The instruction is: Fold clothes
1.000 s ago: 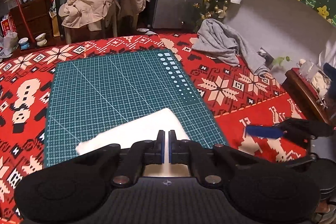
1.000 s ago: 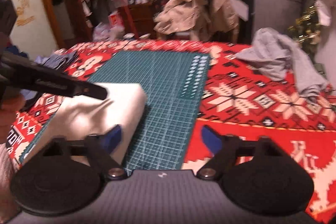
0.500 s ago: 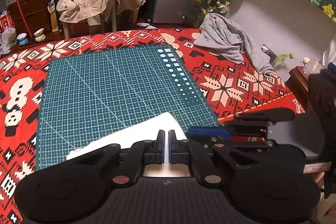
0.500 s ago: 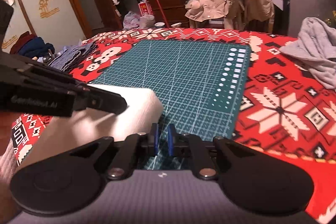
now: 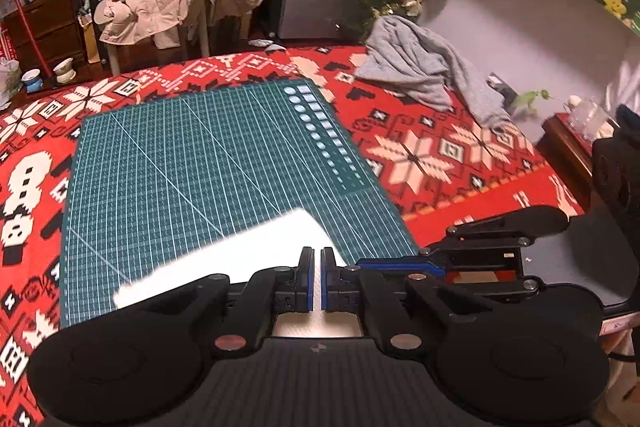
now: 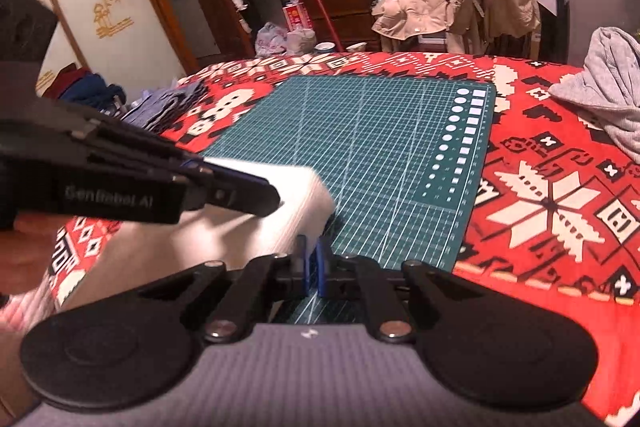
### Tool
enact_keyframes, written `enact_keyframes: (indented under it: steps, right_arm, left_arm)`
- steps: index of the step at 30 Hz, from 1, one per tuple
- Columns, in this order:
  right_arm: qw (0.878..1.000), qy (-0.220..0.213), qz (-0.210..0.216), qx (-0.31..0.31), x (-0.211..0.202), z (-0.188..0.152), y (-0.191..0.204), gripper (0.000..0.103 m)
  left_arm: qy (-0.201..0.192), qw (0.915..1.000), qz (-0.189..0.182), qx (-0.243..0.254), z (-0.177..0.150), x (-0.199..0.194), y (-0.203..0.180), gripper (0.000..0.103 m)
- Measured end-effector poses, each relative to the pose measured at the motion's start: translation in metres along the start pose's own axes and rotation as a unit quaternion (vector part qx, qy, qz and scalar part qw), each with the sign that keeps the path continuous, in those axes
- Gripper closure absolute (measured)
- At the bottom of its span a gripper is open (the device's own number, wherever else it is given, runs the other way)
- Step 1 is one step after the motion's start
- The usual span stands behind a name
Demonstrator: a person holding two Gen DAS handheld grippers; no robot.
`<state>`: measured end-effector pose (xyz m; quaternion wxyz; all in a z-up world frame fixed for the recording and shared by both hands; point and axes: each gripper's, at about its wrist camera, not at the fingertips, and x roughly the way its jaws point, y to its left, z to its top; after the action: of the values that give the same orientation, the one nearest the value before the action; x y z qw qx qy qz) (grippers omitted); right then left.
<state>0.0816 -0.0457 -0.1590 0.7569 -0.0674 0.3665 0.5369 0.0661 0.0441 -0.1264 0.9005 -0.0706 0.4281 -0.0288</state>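
Both grippers, left gripper (image 5: 316,279) and right gripper (image 6: 311,265), clenched on white cloth's (image 5: 224,259) near edge at lower frame, right's jaws just closed on it, cloth on green cutting mat (image 5: 192,163), grey garment (image 5: 420,71) farther upper right.

Right gripper (image 6: 312,259): jaws, wide apart a second ago, have just been closing and are now drawn together at the near right corner of the white folded cloth (image 6: 240,223); brought in beside the left gripper (image 5: 316,279).
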Motion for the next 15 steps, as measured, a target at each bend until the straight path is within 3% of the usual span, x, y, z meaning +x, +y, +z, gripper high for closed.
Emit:
enact_keyframes:
  steps: [5,15]
  right_arm:
    - [1.000,0.010,0.006,-0.015,-0.011,-0.014,0.011,0.097]
    - [0.999,0.020,0.019,-0.027,-0.028,-0.029,0.027,0.097]
  left_arm:
    - [0.009,0.9998,-0.005,0.020,-0.015,-0.009,-0.015,0.100]
    - [0.029,0.9995,-0.014,0.005,-0.037,-0.024,-0.024,0.101]
